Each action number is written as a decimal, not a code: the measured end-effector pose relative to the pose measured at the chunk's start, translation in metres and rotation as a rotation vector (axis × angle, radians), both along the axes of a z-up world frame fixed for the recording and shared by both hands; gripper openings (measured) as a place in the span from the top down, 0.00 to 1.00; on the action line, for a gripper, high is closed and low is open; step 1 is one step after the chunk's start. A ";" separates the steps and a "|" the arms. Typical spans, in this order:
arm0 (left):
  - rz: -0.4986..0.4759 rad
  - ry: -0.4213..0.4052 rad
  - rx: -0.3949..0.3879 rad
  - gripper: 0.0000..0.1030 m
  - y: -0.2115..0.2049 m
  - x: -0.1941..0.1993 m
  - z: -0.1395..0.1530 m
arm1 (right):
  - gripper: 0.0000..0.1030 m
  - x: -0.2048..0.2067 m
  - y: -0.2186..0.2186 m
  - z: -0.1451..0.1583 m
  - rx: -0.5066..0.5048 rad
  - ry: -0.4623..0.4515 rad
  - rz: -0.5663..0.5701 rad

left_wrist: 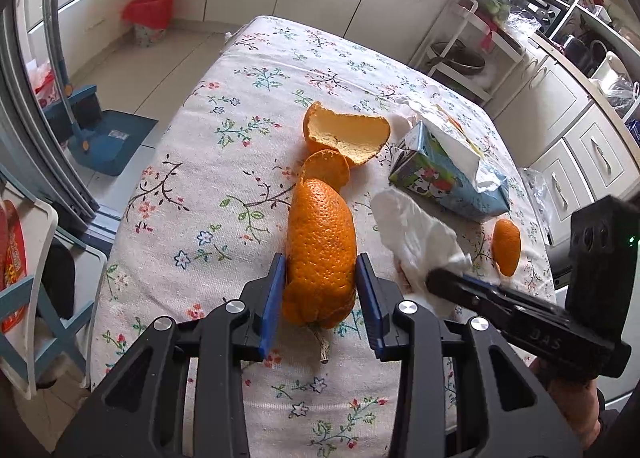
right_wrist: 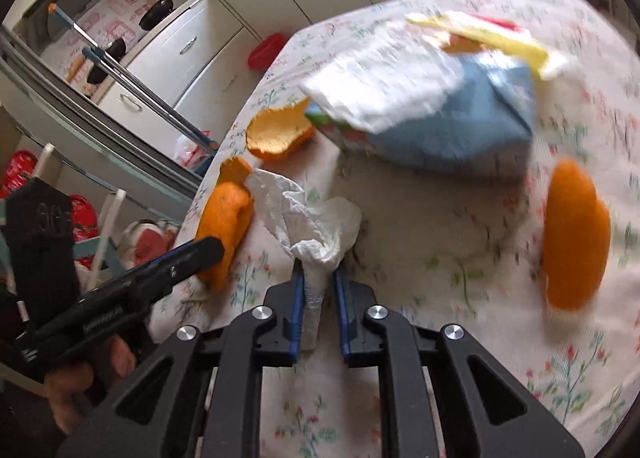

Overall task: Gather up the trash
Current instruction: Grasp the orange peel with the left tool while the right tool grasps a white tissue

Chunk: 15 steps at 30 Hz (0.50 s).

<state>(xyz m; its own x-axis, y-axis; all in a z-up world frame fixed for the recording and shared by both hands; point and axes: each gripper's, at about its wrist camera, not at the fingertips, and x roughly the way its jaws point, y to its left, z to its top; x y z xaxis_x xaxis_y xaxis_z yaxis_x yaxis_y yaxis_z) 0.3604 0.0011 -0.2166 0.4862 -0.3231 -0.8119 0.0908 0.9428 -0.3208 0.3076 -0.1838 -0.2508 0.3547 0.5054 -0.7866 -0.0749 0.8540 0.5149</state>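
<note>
My left gripper point(left_wrist: 321, 264) is shut on a long piece of orange peel point(left_wrist: 320, 234) lying on the floral tablecloth point(left_wrist: 224, 185). The same peel point(right_wrist: 226, 217) shows at the left of the right wrist view, with the left gripper point(right_wrist: 208, 250) against it. My right gripper point(right_wrist: 319, 278) is shut on a crumpled white tissue point(right_wrist: 316, 217); in the left wrist view its tip point(left_wrist: 440, 282) rests at the tissue point(left_wrist: 416, 234). A cup-shaped peel point(left_wrist: 348, 133) lies further back. A small peel point(left_wrist: 506, 246) sits near the right edge. A flattened blue carton point(left_wrist: 444, 173) lies behind the tissue.
More white paper point(right_wrist: 384, 85) lies on the carton, blurred. A bin with a red liner point(left_wrist: 150, 17) stands on the floor past the table's far left corner. A blue dustpan and brush point(left_wrist: 108, 137) lie on the floor to the left. Cabinets line the back wall.
</note>
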 end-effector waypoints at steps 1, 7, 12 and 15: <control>-0.003 -0.002 -0.001 0.68 -0.001 -0.002 0.001 | 0.85 -0.004 -0.004 0.000 0.024 0.011 -0.003; -0.015 -0.009 -0.012 0.70 -0.004 -0.015 0.001 | 0.85 -0.022 -0.015 0.001 0.082 0.033 -0.021; -0.035 -0.026 -0.022 0.73 -0.008 -0.033 0.002 | 0.85 -0.041 -0.011 0.014 -0.046 -0.034 -0.019; -0.046 -0.050 -0.021 0.73 -0.012 -0.048 0.005 | 0.85 -0.053 -0.006 0.026 -0.111 -0.087 -0.022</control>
